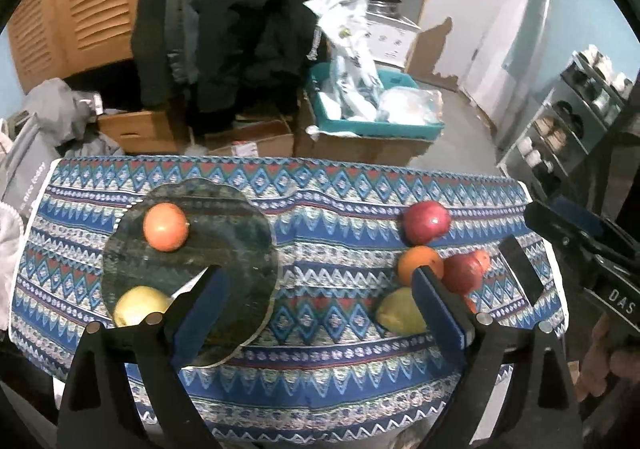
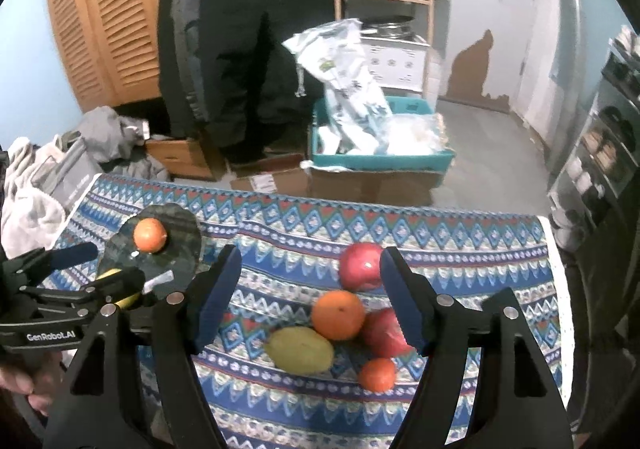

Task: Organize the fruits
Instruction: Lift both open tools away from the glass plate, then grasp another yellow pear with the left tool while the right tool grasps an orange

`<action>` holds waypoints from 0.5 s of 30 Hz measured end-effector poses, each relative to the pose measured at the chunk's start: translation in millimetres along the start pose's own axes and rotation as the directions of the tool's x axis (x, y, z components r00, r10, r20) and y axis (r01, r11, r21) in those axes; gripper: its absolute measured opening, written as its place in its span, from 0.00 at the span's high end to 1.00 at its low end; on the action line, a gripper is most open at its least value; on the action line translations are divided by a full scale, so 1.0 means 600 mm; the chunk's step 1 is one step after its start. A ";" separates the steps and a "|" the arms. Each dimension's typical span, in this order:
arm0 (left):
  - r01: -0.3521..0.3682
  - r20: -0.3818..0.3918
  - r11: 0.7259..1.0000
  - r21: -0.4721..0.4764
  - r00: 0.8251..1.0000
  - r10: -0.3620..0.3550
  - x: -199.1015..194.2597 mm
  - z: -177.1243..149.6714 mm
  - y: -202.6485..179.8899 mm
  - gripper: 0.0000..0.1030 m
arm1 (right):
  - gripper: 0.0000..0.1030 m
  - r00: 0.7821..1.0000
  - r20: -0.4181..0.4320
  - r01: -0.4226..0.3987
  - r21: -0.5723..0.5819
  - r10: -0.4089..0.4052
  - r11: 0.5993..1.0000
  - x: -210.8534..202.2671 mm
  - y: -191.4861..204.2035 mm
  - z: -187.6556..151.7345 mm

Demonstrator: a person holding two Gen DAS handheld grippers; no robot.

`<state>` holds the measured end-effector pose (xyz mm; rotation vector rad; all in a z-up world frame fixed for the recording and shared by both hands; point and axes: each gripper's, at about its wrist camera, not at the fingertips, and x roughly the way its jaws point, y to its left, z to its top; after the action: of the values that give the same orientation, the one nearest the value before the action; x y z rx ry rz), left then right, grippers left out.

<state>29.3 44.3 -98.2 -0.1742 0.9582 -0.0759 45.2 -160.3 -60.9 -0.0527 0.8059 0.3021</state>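
Both grippers, left and right, are held spread and empty above fruit scattered beside a plate.

Two fruits on plate, table left; five-fruit cluster on tablecloth, right.

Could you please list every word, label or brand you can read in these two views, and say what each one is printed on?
"GenRobot.AI": on the body of the left gripper, seen in the right wrist view.
"DAS": on the body of the right gripper, cut off by the frame edge.
Grey bag, white lettering: too blurred to read.
Cardboard box label: too small to read.
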 end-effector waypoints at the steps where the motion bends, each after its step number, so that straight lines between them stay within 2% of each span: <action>1: 0.003 -0.003 1.000 0.010 1.000 -0.003 0.002 -0.001 -0.008 0.09 | 0.30 1.000 -0.003 0.007 0.005 -0.007 1.000 -0.001 -0.006 -0.004; 5: 0.009 -0.020 0.998 0.058 1.000 -0.008 0.010 -0.006 -0.038 0.09 | 0.30 1.000 -0.013 0.028 0.032 -0.027 0.999 -0.005 -0.037 -0.018; 15: 0.040 -0.052 0.993 0.108 0.998 -0.035 0.028 -0.012 -0.091 0.09 | 0.30 0.997 -0.042 0.070 0.069 -0.067 0.995 -0.009 -0.095 -0.053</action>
<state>33.6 -12.8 -105.6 -0.0895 0.9983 -0.1676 35.7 -221.4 -82.6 -0.0201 0.8519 0.2084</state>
